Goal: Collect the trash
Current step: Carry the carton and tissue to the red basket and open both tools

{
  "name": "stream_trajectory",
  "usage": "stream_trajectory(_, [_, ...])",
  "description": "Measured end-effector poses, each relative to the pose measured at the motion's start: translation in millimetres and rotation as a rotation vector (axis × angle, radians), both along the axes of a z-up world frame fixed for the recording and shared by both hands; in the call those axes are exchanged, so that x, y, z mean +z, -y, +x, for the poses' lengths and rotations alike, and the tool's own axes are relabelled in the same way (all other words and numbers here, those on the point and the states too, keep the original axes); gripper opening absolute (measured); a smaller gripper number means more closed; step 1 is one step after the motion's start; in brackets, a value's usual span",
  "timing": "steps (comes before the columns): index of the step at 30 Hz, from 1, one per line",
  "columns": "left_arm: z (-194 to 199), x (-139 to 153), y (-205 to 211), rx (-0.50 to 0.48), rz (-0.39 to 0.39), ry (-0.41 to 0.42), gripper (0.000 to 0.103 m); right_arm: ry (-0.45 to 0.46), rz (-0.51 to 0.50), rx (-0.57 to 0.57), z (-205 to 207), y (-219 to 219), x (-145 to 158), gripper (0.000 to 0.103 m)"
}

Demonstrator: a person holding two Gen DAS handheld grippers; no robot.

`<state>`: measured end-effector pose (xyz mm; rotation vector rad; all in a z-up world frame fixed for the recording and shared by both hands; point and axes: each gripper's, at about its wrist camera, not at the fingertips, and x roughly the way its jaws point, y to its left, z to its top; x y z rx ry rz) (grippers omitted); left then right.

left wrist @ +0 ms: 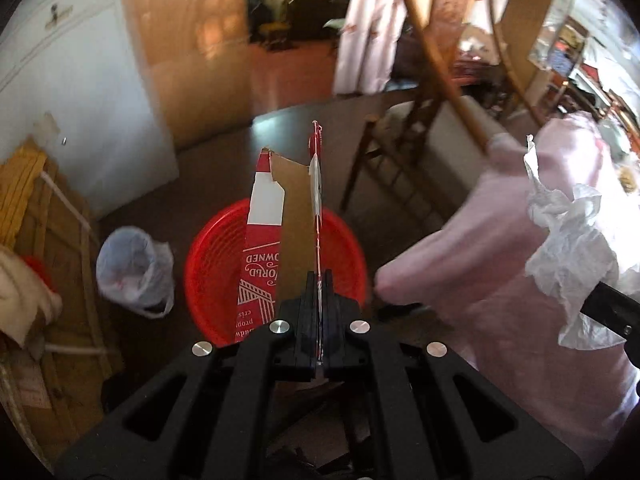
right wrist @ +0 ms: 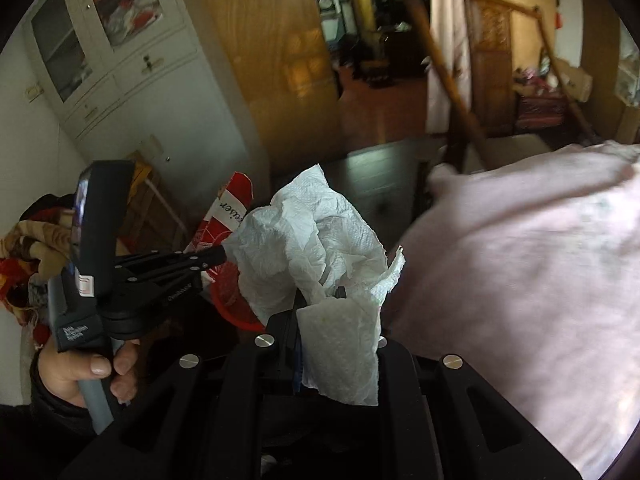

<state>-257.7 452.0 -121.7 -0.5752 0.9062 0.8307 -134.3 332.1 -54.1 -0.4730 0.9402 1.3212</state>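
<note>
My left gripper [left wrist: 319,280] is shut on a flattened red and white cardboard box [left wrist: 276,216], which stands upright above a red ribbed bin [left wrist: 212,276] on the dark floor. The same left gripper [right wrist: 222,256] and cardboard box [right wrist: 230,208] show at the left of the right wrist view, with a hand [right wrist: 80,368] on the handle. My right gripper [right wrist: 320,300] is shut on a crumpled white paper towel [right wrist: 312,240], which hides its fingertips. That paper towel [left wrist: 568,248] appears at the right of the left wrist view. Part of the red bin [right wrist: 232,304] shows below it.
A small bin lined with a clear plastic bag [left wrist: 132,268] stands left of the red one. Wooden boards [left wrist: 48,216] lean by a white cabinet [left wrist: 80,80]. A pink cloth [left wrist: 480,264] covers a table at the right, beside a wooden chair [left wrist: 400,152].
</note>
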Motion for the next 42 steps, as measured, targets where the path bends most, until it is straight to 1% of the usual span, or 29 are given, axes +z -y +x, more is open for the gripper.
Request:
stream_trajectory(6, [-11.2,-40.8,-25.9,0.059,-0.073,-0.06,0.002,-0.06,-0.08,0.032,-11.7,-44.7,-32.9,0.014])
stream_trajectory(10, [-15.5,-56.2,-33.0,0.08,-0.098,-0.082,0.002,-0.074,-0.121,0.062,-22.0,-63.2,-51.5,0.014])
stream_trajectory(12, [-16.7,-59.4,-35.2,0.089,-0.107,-0.089,0.002,-0.076,-0.14,0.07,-24.7,-77.9,-63.5,0.014])
stream_trajectory(17, [-21.8,-64.7,-43.1,0.107,-0.111,-0.091,0.002,-0.09,-0.185,0.099,-29.9,-96.1,-89.1,0.014])
stream_trajectory(22, [-26.8,-68.0,-47.8,0.115,-0.121,-0.094,0.002,-0.092,-0.21,0.105,-38.0,-121.8,-112.2,0.014])
stream_trajectory(26, [-27.6,-74.2,-50.3,0.113,-0.124,-0.102,0.002,-0.131,-0.225,0.106,-39.5,-129.1,-132.2,0.014])
stream_trajectory(30, [-25.7,-80.7,-51.7,0.108,-0.138,-0.104,0.002,-0.168,-0.233,0.092,-36.2,-133.3,-145.2,0.014])
stream_trajectory(36, [-20.3,-93.0,-54.5,0.098,-0.154,-0.113,0.003,-0.311,-0.23,0.049,-24.9,-150.5,-165.9,0.018])
stream_trajectory(37, [-19.1,-94.9,-55.1,0.097,-0.155,-0.117,0.003,-0.322,-0.229,0.047,-24.0,-153.7,-167.6,0.019])
stream_trajectory(38, [-18.4,-96.3,-55.2,0.096,-0.157,-0.118,0.003,-0.325,-0.223,0.039,-23.3,-155.8,-168.6,0.028])
stream_trajectory(39, [-17.9,-98.0,-55.4,0.094,-0.163,-0.117,0.007,-0.334,-0.22,0.036,-22.7,-157.7,-169.6,0.035])
stream_trajectory(40, [-17.9,-99.2,-56.3,0.095,-0.171,-0.11,0.008,-0.345,-0.215,0.033,-22.4,-158.5,-169.6,0.046])
stream_trajectory(41, [-18.4,-100.2,-56.7,0.098,-0.179,-0.105,0.01,-0.344,-0.202,0.018,-20.6,-157.2,-167.8,0.05])
stream_trajectory(42, [-18.5,-100.5,-57.2,0.1,-0.187,-0.107,0.015,-0.334,-0.192,0.008,-18.9,-156.5,-166.3,0.051])
